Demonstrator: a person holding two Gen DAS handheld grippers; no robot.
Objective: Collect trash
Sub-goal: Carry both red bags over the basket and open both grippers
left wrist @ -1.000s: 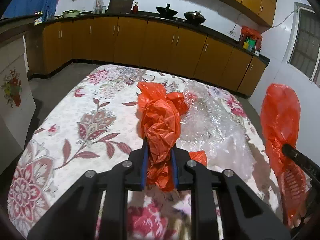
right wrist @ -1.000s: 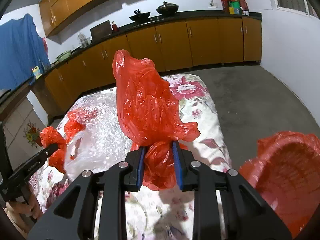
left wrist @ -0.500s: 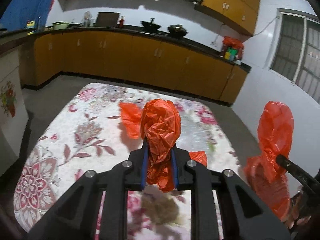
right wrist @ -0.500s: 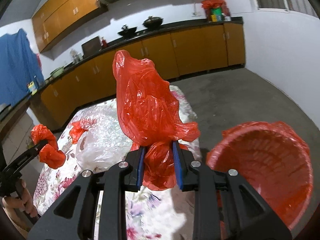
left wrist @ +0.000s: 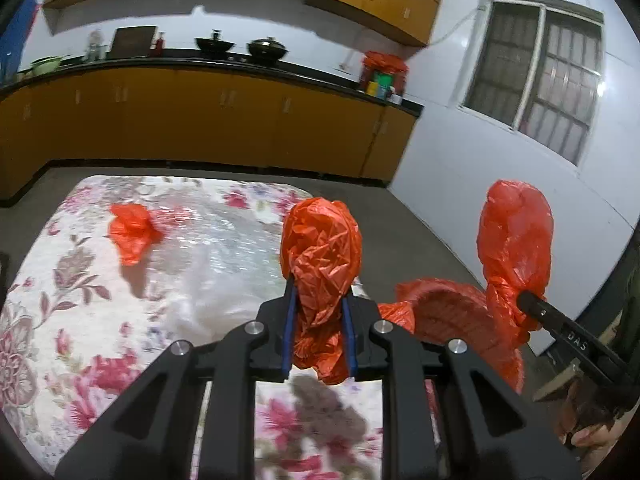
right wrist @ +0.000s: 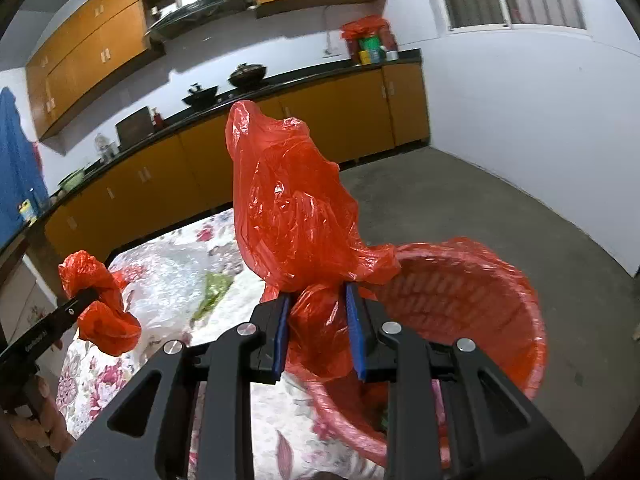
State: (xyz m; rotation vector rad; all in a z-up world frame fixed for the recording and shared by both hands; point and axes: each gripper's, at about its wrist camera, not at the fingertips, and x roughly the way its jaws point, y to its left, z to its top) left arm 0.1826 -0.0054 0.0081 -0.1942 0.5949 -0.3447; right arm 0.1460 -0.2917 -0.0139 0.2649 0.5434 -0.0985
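Both grippers swung off the table [left wrist: 60,280] toward the red bin [right wrist: 500,300]; right gripper [right wrist: 316,324] with its bag [right wrist: 292,208] now at the bin rim, left gripper [left wrist: 318,324] at the table edge beside it.

I see a table with a floral cloth [left wrist: 72,280]; a crumpled red bag [left wrist: 134,232] and a clear plastic sheet [left wrist: 224,248] lie on it.

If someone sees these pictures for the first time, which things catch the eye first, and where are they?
Two crumpled red plastic bags stand out, one clamped in the left gripper over the floral tablecloth, one in the right gripper. Beside the table's edge waits a red basket lined with red plastic. Another red scrap lies on the table.
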